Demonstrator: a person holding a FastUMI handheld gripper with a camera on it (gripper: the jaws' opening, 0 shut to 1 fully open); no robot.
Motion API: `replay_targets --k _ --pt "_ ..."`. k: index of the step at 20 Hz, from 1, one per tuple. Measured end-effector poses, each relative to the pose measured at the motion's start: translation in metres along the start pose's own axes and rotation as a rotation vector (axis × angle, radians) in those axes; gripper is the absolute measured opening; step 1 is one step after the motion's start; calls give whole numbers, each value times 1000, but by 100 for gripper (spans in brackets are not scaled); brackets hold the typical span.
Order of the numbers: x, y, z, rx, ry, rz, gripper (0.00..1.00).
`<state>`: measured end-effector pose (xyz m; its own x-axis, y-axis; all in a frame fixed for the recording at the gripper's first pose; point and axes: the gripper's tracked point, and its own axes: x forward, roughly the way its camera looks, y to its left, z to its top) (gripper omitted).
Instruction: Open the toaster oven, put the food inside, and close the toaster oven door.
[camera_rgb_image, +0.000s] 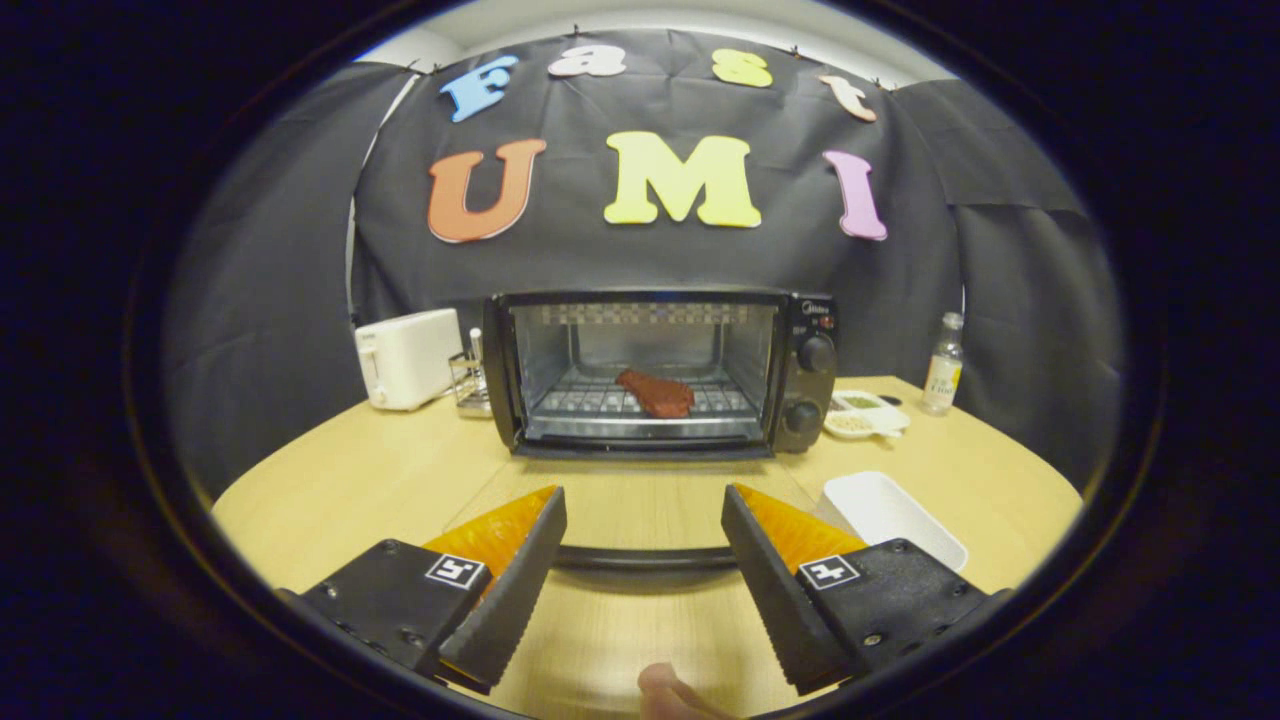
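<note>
A black toaster oven (660, 372) stands on the wooden table beyond my fingers, its glass door (640, 500) folded down flat toward me. The door's black handle (645, 558) lies between my fingertips. A reddish-brown piece of food (656, 393) rests on the wire rack inside the oven. My gripper (644, 520) is open, its two black fingers with orange backs spread either side of the door's front edge, touching nothing that I can see.
A white toaster (406, 357) and a small wire rack (468, 383) sit left of the oven. A white divided dish (866, 413) and a clear bottle (943, 364) stand to its right. An empty white tray (890, 515) lies by my right finger. A fingertip (668, 692) shows below.
</note>
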<state>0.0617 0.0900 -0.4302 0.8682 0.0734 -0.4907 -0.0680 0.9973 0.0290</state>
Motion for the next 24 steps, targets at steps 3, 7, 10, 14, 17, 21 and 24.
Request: replay_targets --k 3,7,10,14,17,21,24 --pt "1 -2 -29 0 140 -20 99" --pt "5 8 -50 19 243 6 99" --pt "9 6 -60 11 282 -4 99" --pt "10 7 -57 2 273 -6 99" --pt "13 8 -47 20 210 1 99" --pt "10 9 -45 28 208 0 99" --pt "6 10 -36 33 168 0 100"
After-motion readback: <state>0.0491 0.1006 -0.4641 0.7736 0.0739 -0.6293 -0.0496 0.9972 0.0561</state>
